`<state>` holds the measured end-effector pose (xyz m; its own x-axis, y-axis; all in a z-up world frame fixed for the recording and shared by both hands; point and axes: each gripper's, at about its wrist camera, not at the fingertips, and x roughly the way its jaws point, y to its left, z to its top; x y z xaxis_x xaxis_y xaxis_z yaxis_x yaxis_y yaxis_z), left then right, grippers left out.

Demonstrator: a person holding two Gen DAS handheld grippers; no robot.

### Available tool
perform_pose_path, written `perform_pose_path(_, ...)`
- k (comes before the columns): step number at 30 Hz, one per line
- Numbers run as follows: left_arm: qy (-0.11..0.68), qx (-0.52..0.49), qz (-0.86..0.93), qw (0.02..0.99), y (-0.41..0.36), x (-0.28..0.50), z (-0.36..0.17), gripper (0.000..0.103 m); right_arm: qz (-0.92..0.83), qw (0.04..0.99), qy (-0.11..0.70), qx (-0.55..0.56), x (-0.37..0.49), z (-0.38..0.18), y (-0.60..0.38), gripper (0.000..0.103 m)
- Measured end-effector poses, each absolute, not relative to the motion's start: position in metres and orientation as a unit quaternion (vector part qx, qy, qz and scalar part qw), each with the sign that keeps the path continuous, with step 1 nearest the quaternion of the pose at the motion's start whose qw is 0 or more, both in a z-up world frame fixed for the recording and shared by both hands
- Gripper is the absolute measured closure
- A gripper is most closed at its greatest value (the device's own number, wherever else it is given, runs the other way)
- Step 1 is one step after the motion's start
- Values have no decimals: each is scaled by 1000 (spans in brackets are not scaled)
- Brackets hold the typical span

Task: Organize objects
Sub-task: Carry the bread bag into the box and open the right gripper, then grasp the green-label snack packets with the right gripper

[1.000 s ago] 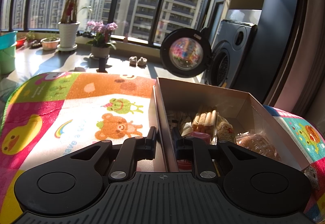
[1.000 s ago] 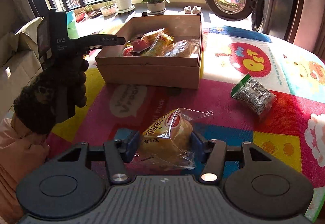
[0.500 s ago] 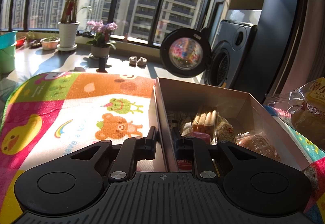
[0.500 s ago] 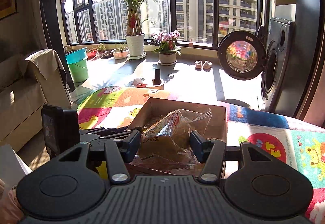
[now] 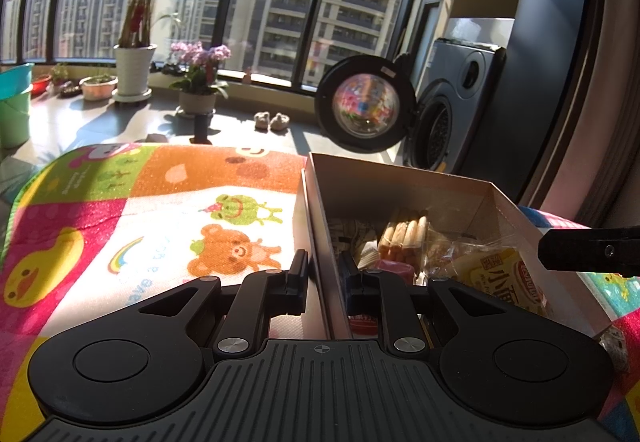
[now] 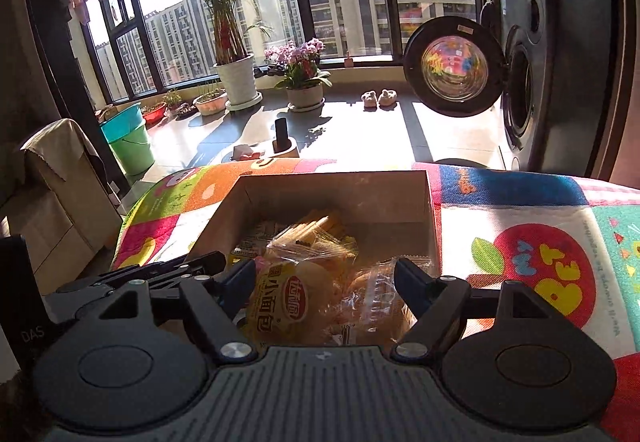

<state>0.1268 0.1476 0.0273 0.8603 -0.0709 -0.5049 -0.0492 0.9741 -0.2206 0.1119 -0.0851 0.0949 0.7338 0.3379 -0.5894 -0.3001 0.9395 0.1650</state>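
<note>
An open cardboard box (image 5: 400,185) (image 6: 336,193) stands on a colourful cartoon play mat (image 5: 168,217). It holds several wrapped snacks, among them biscuit sticks (image 5: 404,238). My left gripper (image 5: 324,270) is shut on the box's left wall, one finger inside and one outside. A yellow bread bag (image 6: 288,302) (image 5: 500,278) lies in the box on top of the other packets. My right gripper (image 6: 324,278) hovers over it, open wide, with its fingers clear of the bag on both sides. One of its fingers (image 5: 588,250) shows at the right edge of the left wrist view.
A washing machine (image 6: 532,81) with its round door open stands beyond the mat on the right. Potted plants (image 6: 236,81), a green bucket (image 6: 128,137) and a small pair of shoes (image 6: 378,97) sit on the sunlit floor by the windows. A sofa (image 6: 60,193) is at left.
The right gripper carried the bread bag from the mat up over the box, lowered it and opened; the bag now rests among the snacks. The left gripper has stayed clamped on the box wall.
</note>
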Motion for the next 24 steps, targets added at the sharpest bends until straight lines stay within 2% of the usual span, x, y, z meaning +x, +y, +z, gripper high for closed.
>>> perform_pose_path(6, 264, -113, -6, 958, 147, 127, 27, 84, 119, 950, 288, -20, 85, 103, -123, 18)
perform_pose_path(9, 264, -114, -6, 958, 147, 127, 27, 84, 84, 949, 302, -35, 82, 92, -150, 17)
perform_pose_path(19, 264, -113, -6, 958, 147, 127, 27, 84, -11, 912, 390, 129, 101, 37, -260, 15)
perform_pose_path(24, 264, -112, -5, 958, 147, 127, 27, 84, -12, 922, 375, 100, 101, 27, -253, 14)
